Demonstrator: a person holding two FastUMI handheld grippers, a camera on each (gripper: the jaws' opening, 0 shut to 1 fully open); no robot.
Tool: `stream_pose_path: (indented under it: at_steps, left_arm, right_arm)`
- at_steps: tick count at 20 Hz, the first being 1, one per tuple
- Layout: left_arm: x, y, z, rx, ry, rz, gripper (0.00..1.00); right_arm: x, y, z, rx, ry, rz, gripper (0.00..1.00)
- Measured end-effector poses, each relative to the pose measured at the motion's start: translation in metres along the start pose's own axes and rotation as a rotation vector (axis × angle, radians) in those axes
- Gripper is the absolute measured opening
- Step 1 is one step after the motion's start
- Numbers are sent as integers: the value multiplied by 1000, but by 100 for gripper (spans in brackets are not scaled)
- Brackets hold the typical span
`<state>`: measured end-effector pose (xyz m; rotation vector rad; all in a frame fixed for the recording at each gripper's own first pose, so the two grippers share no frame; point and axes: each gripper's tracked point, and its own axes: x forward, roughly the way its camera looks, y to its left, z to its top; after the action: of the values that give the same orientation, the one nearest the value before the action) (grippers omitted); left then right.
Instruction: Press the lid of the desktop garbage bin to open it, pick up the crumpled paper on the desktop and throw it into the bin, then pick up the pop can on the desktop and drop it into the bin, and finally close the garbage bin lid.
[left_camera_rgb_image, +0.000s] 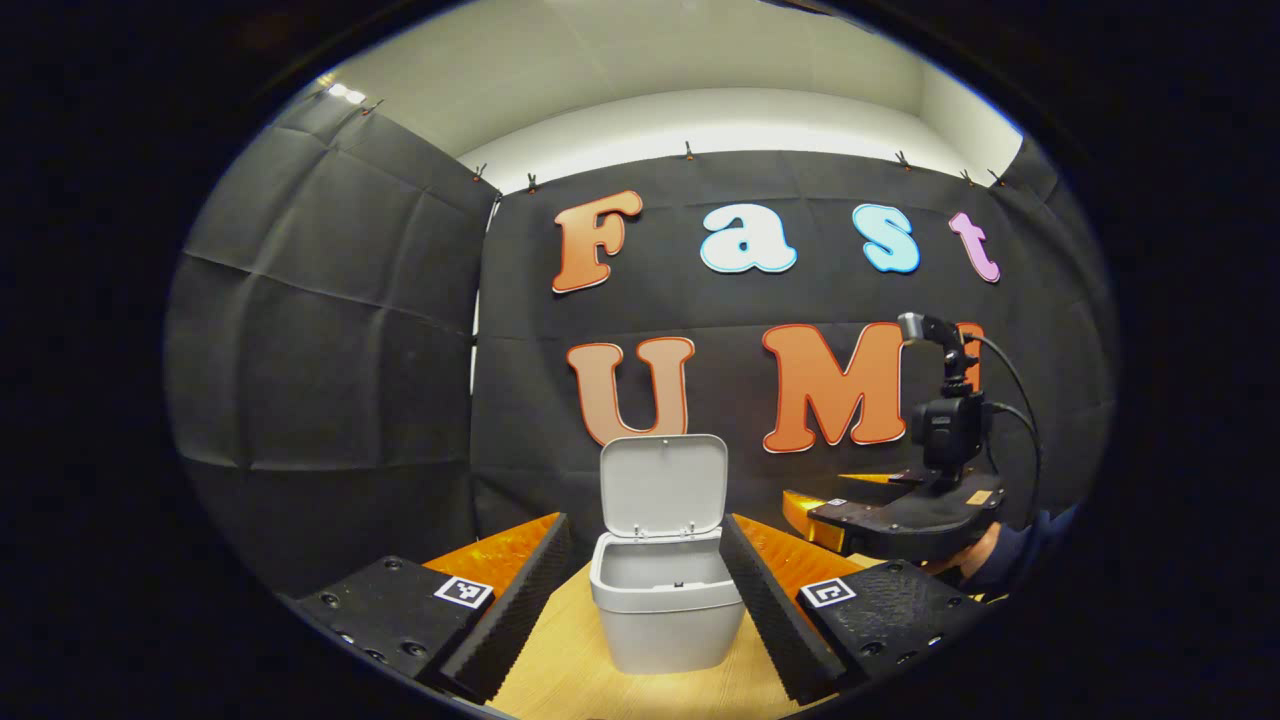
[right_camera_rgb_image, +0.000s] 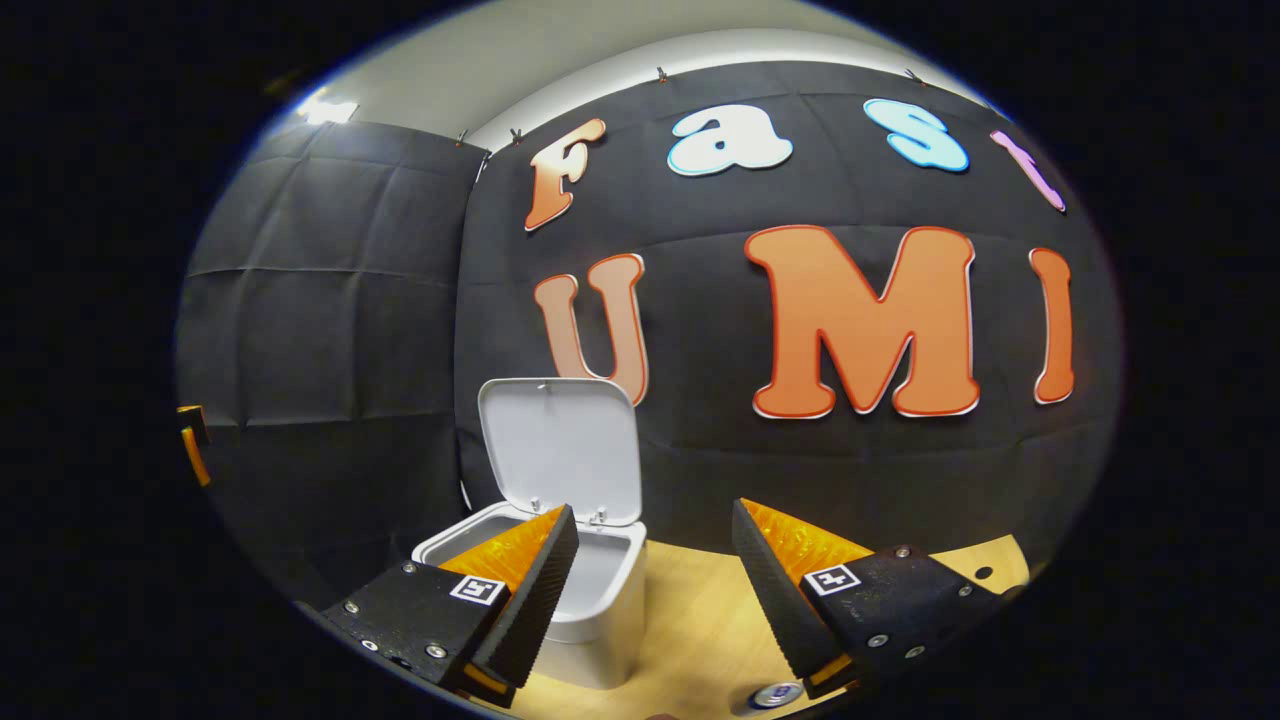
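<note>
**Figure. Markings on the two hand-held grippers; no words, brand names or numbers can be read.**

Each finger of the left hand-held gripper (left_camera_rgb_image: 645, 525) carries a square black-and-white coded marker on a white ground, one on its left finger (left_camera_rgb_image: 464, 591) and one on its right finger (left_camera_rgb_image: 828, 592). The right hand-held gripper (right_camera_rgb_image: 655, 510) bears a like pair, at left (right_camera_rgb_image: 477, 589) and at right (right_camera_rgb_image: 832, 579). These are block patterns, not letters. In the left gripper view, a small yellow sticker (left_camera_rgb_image: 978, 497) sits on the body of the right hand-held gripper; it may carry print, but it is too small to read.
</note>
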<state>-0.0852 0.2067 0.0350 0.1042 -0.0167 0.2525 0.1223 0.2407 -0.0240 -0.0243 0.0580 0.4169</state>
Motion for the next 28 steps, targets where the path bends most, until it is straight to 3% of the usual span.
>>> stream_pose_path:
  at_steps: [2,3,4,5,10,13,15,19,20,21,24,25,26,28]
  left_arm:
    - [7,-25,-5,-3,0,-60,95]
    - [10,-38,-8,-4,-1,-93,100]
    - [12,-50,-10,-4,-1,-118,100]
    - [18,-61,-14,-3,6,-137,95]
    - [31,-124,-35,-52,41,-268,95]
    - [35,-163,-50,-2,47,-347,100]
    - [39,-190,-64,44,42,-393,96]
    - [43,-246,-110,36,108,-498,95]
    - [48,-254,-124,39,123,-515,100]
    - [53,-262,-137,41,133,-526,95]
    - [57,-287,-163,35,160,-539,95]
    - [54,-292,-176,35,169,-540,100]
    - [57,-298,-188,39,182,-539,95]
    - [66,-310,-217,52,210,-544,96]
  right_arm:
    - [-17,-24,8,5,-9,-45,93]
    - [-27,-36,9,7,-14,-68,100]
    - [-37,-49,6,22,-2,-94,100]
    - [-46,-57,3,38,4,-109,93]
    - [-98,-114,-4,28,8,-239,93]
    - [-121,-142,-8,15,22,-309,93]
    - [-135,-156,-12,28,37,-342,93]
    - [-159,-181,-20,31,58,-402,93]
    - [-165,-187,-20,28,61,-418,93]
    - [-171,-193,-21,26,64,-433,93]
    - [-185,-207,-24,19,81,-473,93]
    - [-189,-210,-26,18,88,-484,93]
    - [-193,-213,-27,21,96,-493,93]
    - [-202,-219,-28,19,107,-512,93]
